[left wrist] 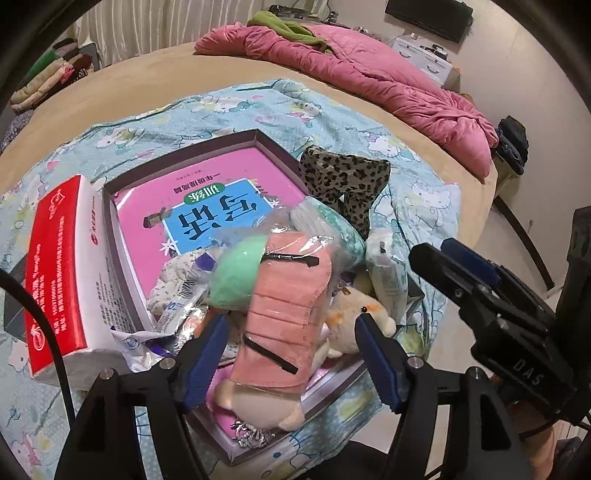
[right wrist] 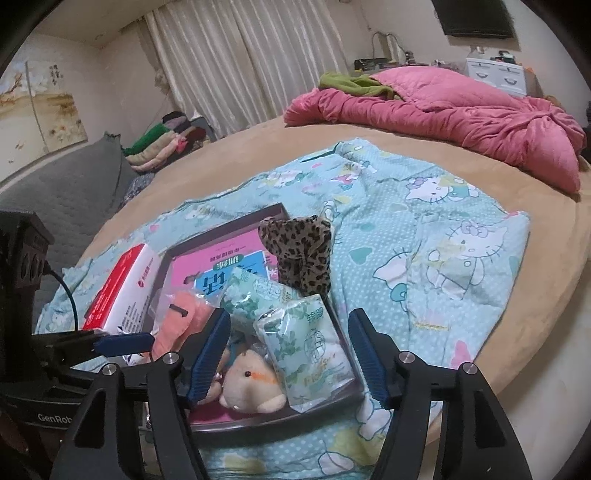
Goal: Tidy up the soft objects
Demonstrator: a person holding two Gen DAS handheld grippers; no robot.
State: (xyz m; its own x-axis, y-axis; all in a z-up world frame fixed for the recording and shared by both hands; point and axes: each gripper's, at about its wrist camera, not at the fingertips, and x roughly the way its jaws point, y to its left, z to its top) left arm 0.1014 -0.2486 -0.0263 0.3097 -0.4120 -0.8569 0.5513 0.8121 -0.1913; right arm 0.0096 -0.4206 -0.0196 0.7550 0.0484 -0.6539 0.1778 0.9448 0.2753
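Observation:
A shallow grey box (left wrist: 192, 146) with a pink book (left wrist: 207, 192) in it lies on a Hello Kitty sheet (left wrist: 295, 107). In its near end lie a bagged pack of pink masks (left wrist: 291, 302), a green soft ball (left wrist: 238, 273), a cream plush toy (left wrist: 360, 314) and tissue packs (right wrist: 314, 350). A leopard-print cloth (left wrist: 347, 181) rests at the box's right edge. My left gripper (left wrist: 291, 350) is open, its fingers either side of the mask pack. My right gripper (right wrist: 288, 354) is open above the tissue pack and the plush (right wrist: 251, 384).
A red and white tissue box (left wrist: 62, 273) leans on the grey box's left side. A pink quilt (left wrist: 369, 81) and a green garment (left wrist: 288, 29) lie at the far side of the bed. Folded clothes (right wrist: 166, 144) are stacked at the back left.

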